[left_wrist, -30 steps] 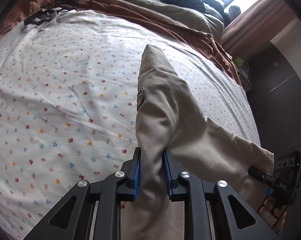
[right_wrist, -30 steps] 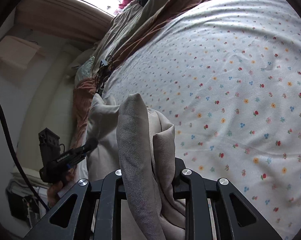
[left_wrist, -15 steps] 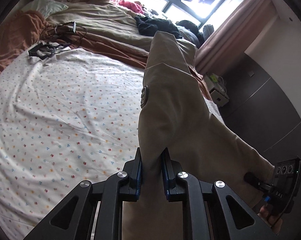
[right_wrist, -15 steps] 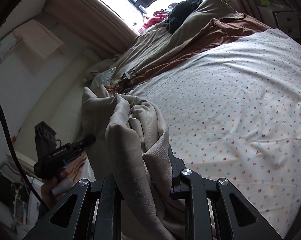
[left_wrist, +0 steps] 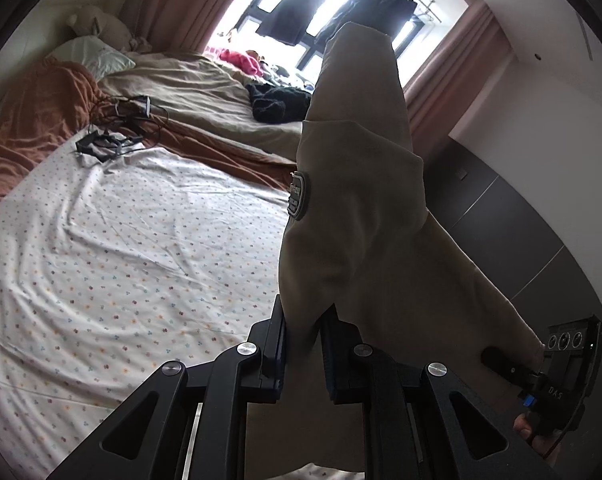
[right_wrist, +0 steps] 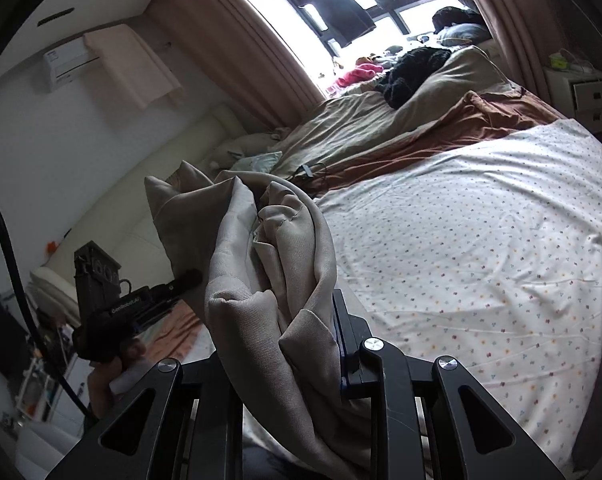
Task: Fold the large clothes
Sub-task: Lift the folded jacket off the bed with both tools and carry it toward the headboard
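Left claw (left_wrist: 301, 344): pinching a bunched fold of the beige garment (left_wrist: 357, 208); cloth fills the gap between the pads, and the fingers stand close together.
Garment: held up in the air between both claws, clear of the bed (left_wrist: 133, 248); a dark oval patch (left_wrist: 299, 196) shows on its left face; one end stands up above the left claw, the rest slopes down toward the right.
Right claw (right_wrist: 297, 344): clamped on a thick, crumpled wad of the same garment; the near finger is buried under cloth, so only the right-side pad (right_wrist: 341, 336) shows.
Bed: flowered sheet bare in the middle; cables and a dark frame lie at the far edge.
Step in hand: likely the lift-and-spread, before any fold.
Next move calls for: probably drawing the claws apart to pull the cloth taut, then lowering it flat onto the sheet without loosening either grip.
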